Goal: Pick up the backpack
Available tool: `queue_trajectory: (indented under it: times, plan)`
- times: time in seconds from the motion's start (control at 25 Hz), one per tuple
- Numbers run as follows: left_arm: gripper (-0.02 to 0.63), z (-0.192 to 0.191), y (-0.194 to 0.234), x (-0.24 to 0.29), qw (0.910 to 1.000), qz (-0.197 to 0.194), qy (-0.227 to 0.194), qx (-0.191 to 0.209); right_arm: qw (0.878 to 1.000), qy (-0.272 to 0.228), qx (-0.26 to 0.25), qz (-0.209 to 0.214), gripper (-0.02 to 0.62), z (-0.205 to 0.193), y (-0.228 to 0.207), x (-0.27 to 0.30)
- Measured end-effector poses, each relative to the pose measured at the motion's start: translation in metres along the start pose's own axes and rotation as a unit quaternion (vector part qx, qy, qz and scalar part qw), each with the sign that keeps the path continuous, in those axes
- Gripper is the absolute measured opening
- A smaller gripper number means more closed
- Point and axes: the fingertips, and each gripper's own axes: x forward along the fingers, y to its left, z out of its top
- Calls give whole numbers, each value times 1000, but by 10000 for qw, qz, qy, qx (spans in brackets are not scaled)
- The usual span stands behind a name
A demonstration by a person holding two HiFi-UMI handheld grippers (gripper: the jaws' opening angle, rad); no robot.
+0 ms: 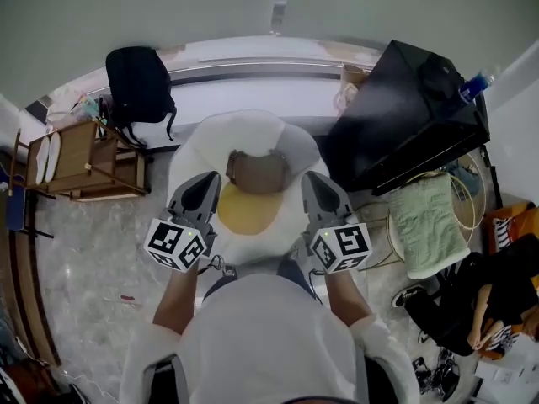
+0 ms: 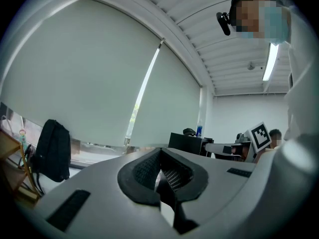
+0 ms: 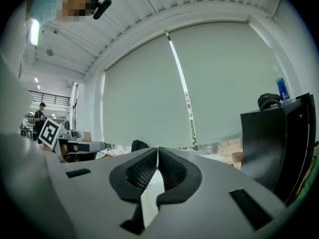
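Both grippers are empty. The left gripper (image 1: 205, 183) has its fingers (image 2: 142, 173) pressed together with nothing between them, and so does the right gripper (image 1: 315, 183), whose fingers (image 3: 174, 172) meet along a thin seam.

The black backpack (image 1: 139, 82) stands upright against the window ledge (image 1: 253, 74). It is well ahead of the left fingertips and off to their left, and farther still from the right fingertips.

As I see it, the first danger is arriving with the fingers shut. Closed tips would only prod the soft fabric and could tip the bag over sideways, so they need to spread before contact.

The second danger is what lies between. A fried-egg-shaped cushion (image 1: 248, 154) sits directly ahead of both pairs of fingertips, so a straight reach would run into it. The person probably has to go round it to the left.

That route passes close to the wooden rack (image 1: 84, 162), which stands just beside the backpack on its left. A wide swing of the left gripper could knock it.

The last danger is the grip itself. The loose straps (image 1: 171, 118) hang down the bag's side, and pinching one of them instead of the top would let the bag swing and twist when it lifts. It could then strike the rack or slip free. The black cabinet (image 1: 404, 116), off to the right of the right fingertips, looks far enough away not to matter.
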Motion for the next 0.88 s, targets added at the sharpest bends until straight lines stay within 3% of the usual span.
queue_trajectory:
  times: [0.6, 0.88]
  plan:
    - [32, -18, -20, 80, 9950, 992, -91, -71, 9948, 244, -193, 968, 31, -6, -95, 43]
    - [32, -24, -20, 96, 9922, 1232, -123, -132, 9911, 374, -214, 1262, 31, -15, -108, 60]
